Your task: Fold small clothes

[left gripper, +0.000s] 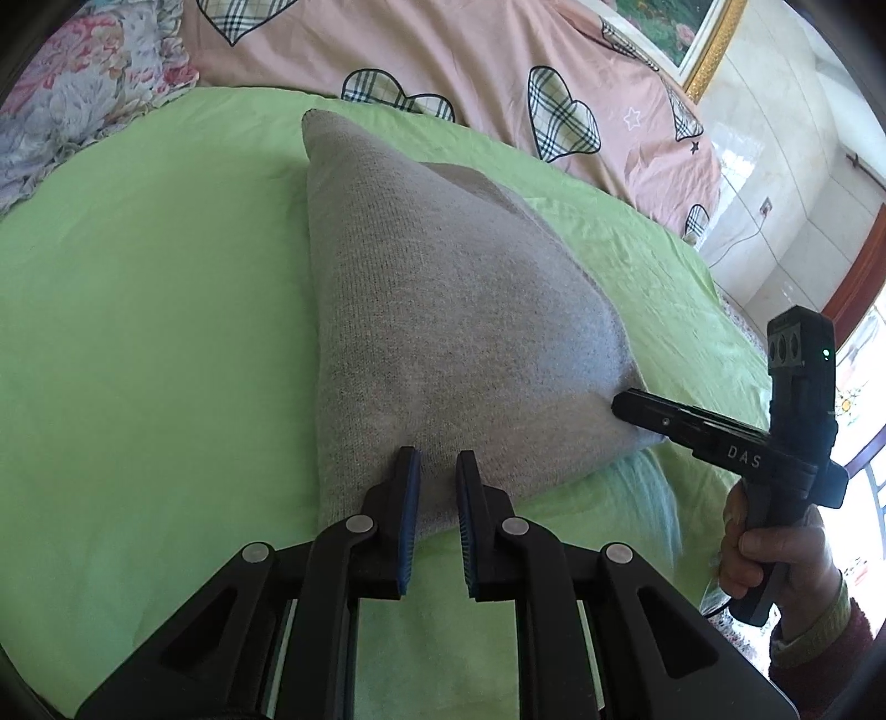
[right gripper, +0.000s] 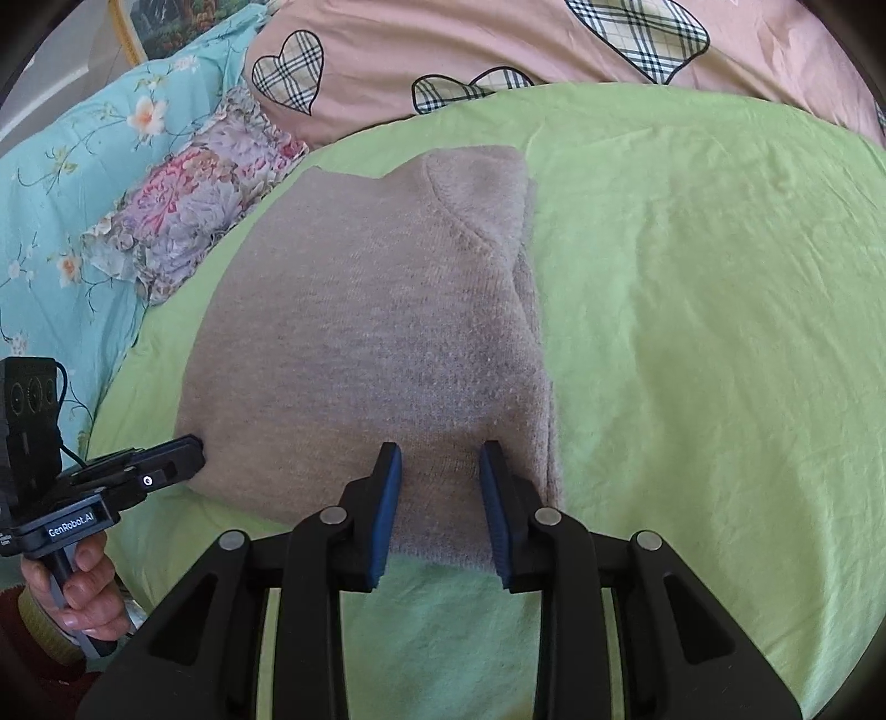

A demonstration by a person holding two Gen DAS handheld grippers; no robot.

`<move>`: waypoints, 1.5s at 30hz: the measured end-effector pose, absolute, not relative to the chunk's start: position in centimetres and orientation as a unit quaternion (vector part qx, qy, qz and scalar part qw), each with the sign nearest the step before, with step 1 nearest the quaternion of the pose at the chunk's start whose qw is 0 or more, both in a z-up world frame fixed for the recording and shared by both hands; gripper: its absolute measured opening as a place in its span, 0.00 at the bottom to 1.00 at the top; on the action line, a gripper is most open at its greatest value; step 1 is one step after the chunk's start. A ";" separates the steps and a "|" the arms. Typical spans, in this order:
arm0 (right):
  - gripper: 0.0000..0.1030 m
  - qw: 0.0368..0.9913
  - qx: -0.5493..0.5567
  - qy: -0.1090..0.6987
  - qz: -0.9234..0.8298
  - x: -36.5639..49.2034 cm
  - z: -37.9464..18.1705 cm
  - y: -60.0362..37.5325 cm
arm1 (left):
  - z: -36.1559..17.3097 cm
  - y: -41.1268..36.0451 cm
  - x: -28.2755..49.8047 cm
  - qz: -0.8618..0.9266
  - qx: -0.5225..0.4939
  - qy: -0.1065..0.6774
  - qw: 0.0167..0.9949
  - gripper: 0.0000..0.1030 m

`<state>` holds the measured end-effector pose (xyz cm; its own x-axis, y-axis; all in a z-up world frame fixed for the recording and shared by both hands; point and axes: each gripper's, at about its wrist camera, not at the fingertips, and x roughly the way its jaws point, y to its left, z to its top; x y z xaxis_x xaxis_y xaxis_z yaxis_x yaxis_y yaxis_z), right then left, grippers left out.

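Note:
A grey knitted garment point(left gripper: 432, 310) lies folded flat on a green sheet point(left gripper: 138, 332); it also shows in the right wrist view point(right gripper: 365, 343), with its collar at the far end. My left gripper point(left gripper: 437, 459) is open, its blue-padded fingers astride the garment's near edge. My right gripper point(right gripper: 440, 454) is open over the near hem, the fabric between its fingers. The right gripper also shows in the left wrist view point(left gripper: 623, 404), its tip at the garment's right corner. The left gripper shows in the right wrist view point(right gripper: 194, 448) at the garment's left corner.
A pink quilt with plaid hearts point(left gripper: 470, 61) lies behind the green sheet point(right gripper: 692, 332). A floral cushion point(right gripper: 188, 205) and a turquoise floral cover point(right gripper: 61, 183) lie to the left. A wall, a framed picture point(left gripper: 681, 33) and a door frame are on the right.

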<state>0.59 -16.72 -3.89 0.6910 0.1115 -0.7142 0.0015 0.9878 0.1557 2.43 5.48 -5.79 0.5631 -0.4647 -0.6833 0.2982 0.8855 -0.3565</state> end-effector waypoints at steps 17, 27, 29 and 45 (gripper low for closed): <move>0.31 0.918 0.085 0.387 0.010 -2.5 -2.8 -17.4 | -3.8 6.0 0.1 -0.166 -0.078 0.431 0.884 0.21; 0.41 0.923 0.104 0.371 0.020 -4.5 -1.3 -17.2 | -1.9 5.3 -1.7 -0.064 0.020 0.429 0.901 0.62; 0.42 0.922 0.101 0.374 0.025 -4.6 -1.4 -16.8 | -2.0 5.4 -1.9 -0.057 0.023 0.430 0.901 0.63; 0.61 0.919 0.083 0.384 0.038 -5.6 -1.7 -14.7 | -2.4 6.7 -2.0 -0.029 0.016 0.435 0.900 0.74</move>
<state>-5.56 -14.71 -1.68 0.7019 0.1325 -0.6999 -0.0054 0.9835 0.1808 -2.02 6.73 -2.43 0.6199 -0.0386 -0.7838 0.0656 0.9978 0.0028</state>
